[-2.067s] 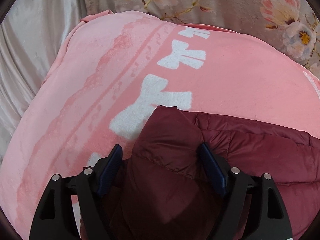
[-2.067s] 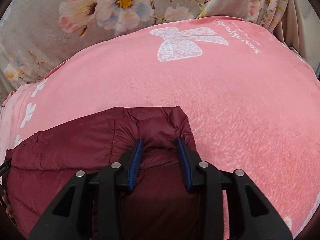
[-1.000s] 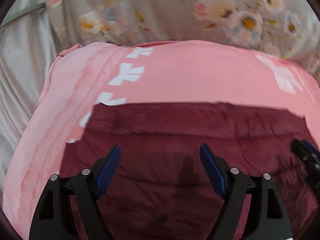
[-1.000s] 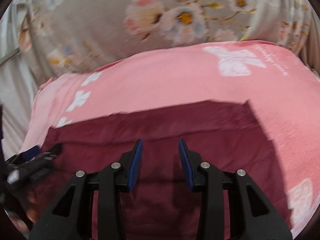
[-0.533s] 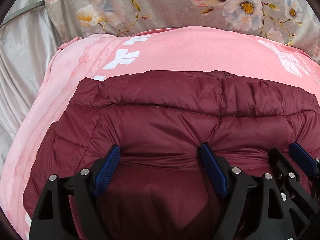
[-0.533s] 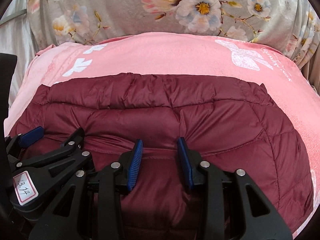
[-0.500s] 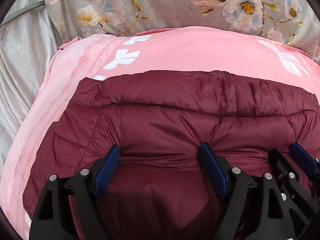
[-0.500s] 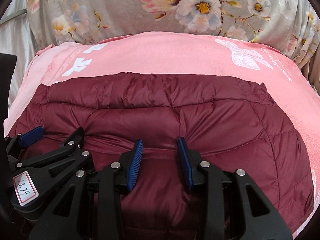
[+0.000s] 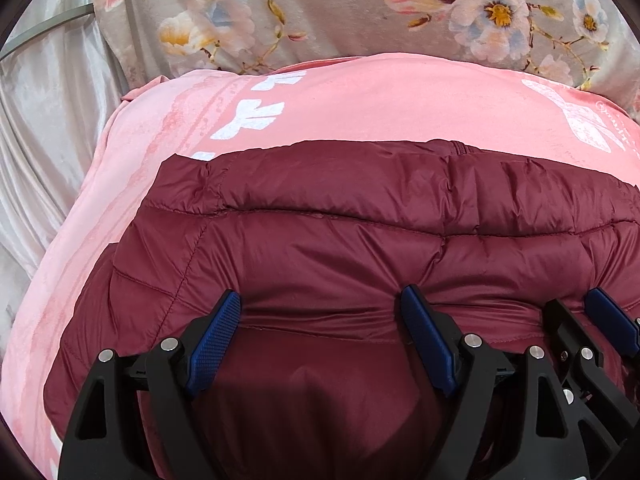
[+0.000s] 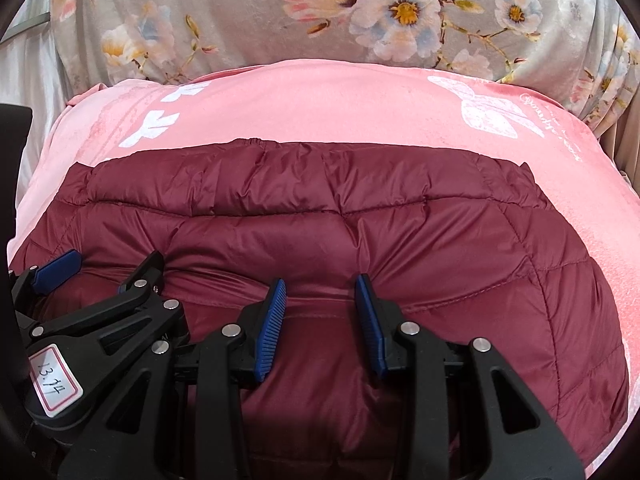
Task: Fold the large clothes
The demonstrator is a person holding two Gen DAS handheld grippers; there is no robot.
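Observation:
A dark red quilted jacket [image 9: 340,248] lies folded on a pink blanket [image 9: 380,100], its padded collar band along the far edge. My left gripper [image 9: 320,300] has its jaws wide and pressed on a thick fold of the near hem, which puckers at both blue pads. My right gripper [image 10: 320,284] is shut narrower on the same hem of the jacket [image 10: 320,220], just to the right. Each gripper shows in the other's view: the right gripper [image 9: 592,304] at the edge, the left gripper [image 10: 112,258] at lower left.
The pink blanket [image 10: 320,100] with white bow prints covers a rounded bed surface. Behind it rises grey floral cloth [image 9: 340,8]. Silvery satin fabric [image 9: 44,120] hangs at the left. A dark object [image 10: 14,128] stands at the left edge.
A second ago both grippers were sweeping the jacket down in a blur. It now lies flat, quilted side up, and nothing has moved in the last half second.

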